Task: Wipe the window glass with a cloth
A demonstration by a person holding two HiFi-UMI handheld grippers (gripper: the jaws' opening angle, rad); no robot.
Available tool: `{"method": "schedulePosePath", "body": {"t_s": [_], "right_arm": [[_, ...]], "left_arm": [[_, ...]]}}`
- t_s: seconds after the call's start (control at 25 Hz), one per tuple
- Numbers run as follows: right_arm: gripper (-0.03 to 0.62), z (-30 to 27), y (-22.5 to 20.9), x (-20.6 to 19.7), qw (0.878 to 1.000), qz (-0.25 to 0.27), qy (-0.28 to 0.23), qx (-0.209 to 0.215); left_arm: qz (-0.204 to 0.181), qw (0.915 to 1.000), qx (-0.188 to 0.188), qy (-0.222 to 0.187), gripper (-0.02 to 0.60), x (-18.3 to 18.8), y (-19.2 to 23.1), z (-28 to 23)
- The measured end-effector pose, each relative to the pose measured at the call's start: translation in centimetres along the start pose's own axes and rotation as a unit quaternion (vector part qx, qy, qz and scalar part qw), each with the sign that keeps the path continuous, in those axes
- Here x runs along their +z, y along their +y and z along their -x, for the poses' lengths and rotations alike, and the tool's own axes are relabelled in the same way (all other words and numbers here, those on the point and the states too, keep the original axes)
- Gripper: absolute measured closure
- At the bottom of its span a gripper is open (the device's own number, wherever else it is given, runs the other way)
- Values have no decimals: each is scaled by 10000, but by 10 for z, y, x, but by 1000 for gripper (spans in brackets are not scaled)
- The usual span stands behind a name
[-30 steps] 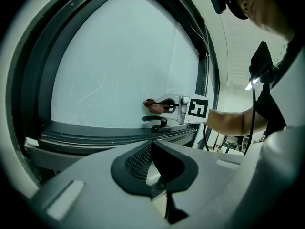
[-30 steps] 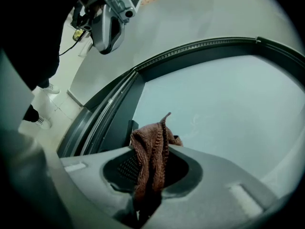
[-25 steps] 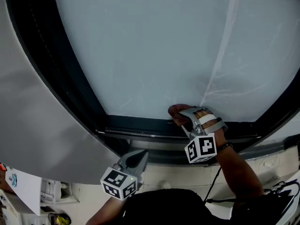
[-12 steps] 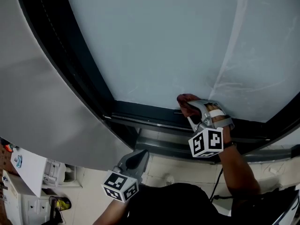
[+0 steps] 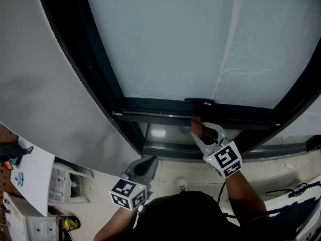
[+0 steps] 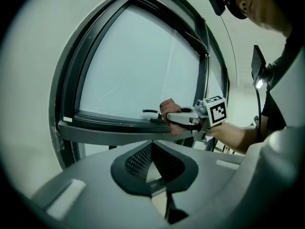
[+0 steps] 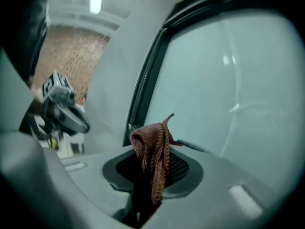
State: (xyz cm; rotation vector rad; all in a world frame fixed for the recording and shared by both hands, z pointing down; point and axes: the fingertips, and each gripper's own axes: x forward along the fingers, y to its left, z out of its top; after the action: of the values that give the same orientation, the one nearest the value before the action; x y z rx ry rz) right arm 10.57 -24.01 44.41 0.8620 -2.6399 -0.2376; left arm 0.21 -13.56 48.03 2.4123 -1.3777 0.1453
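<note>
At the dark lower frame (image 5: 150, 104) of pale frosted window glass (image 5: 170, 44), a brown woven cloth (image 7: 153, 151) is pinched by the right hand-held gripper (image 5: 200, 132), while the left hand-held gripper (image 6: 151, 144) is pressed together, empty.

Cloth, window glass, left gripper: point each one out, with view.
cloth (image 7: 153, 147), right gripper view: middle of the brown fold between the jaws.
window glass (image 5: 165, 39), head view: bare middle of the pane.
left gripper (image 6: 152, 149), left gripper view: where its shut jaw tips meet.
</note>
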Motion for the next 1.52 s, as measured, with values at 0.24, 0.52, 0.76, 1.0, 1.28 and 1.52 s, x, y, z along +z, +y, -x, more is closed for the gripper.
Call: {"method": "schedulePosePath", "body": {"t_s": [0.24,0.52,0.76,1.0,1.28,1.52], "right_arm": [[522,63,105,-44,9718,-2350,-160,81],[522,129,163,-48,9564,-2866,-307,-458],[522,178,167,-44,9574,-2713,-392,-913],[522,220,172,-44,9637,-2478,-463,-877],[522,278,179,-46,9773,-1990,-522,-508],[522,328,184,-72,9769,-2062,-463,-315]], "left_arm": [[-87,9977,-619,267,565,-31,-32,40],[-130,9906,-1214,619,565,-74,-63,50],[-143,9856,-1584,573,565,-77,-106,53],[-300,9863,-1532,528,565,-81,-144,64],[-300,9911,-1222,426,565,-85,-198,71],[-280,9943,-922,447,565,-104,-245,79]]}}
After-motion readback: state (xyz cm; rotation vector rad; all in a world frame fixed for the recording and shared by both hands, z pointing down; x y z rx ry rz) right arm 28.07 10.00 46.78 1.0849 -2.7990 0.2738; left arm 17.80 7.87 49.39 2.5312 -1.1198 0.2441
